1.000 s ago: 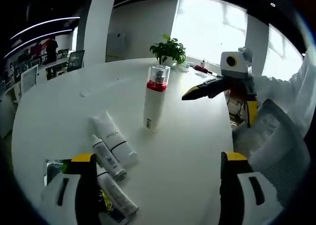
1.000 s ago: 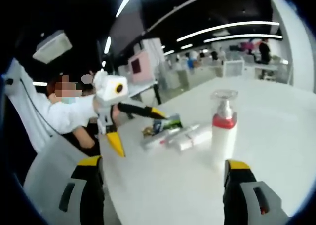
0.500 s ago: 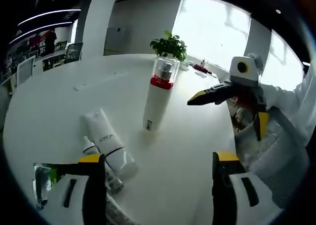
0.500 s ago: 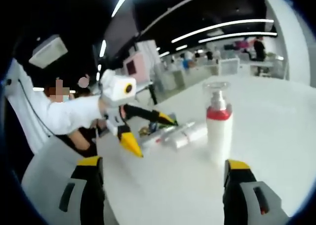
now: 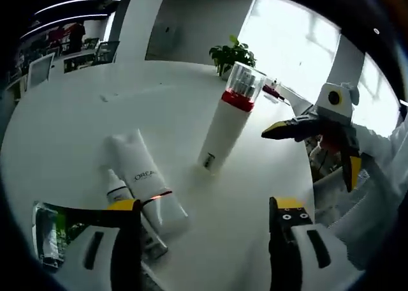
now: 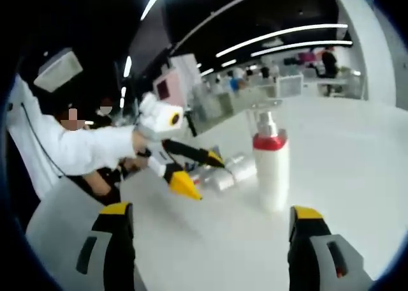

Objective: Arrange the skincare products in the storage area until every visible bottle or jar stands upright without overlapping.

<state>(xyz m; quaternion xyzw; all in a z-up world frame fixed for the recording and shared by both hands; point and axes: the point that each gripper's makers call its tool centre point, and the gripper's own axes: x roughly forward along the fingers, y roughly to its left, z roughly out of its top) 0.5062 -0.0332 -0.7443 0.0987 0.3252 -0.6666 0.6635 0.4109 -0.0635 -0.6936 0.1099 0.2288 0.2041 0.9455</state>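
At the lower left of the left gripper view, a white squeeze tube with black lettering and a red band (image 5: 145, 189) lies flat on the round white surface (image 5: 76, 122), a thinner white tube (image 5: 116, 192) lying close beside it and a crumpled green foil sachet (image 5: 48, 230) further left. A tall white pump bottle with a red collar and clear cap (image 5: 224, 125) stands upright at centre. The left hand-held gripper (image 5: 201, 240) is spread wide and empty, poised near the tubes. The right hand-held gripper (image 6: 207, 246) is likewise spread, holding nothing, the bottle (image 6: 270, 166) ahead of it. The lettered tube is best taken across its body, raised cap-down, and set well apart from the bottle; toppling is likely if released early.
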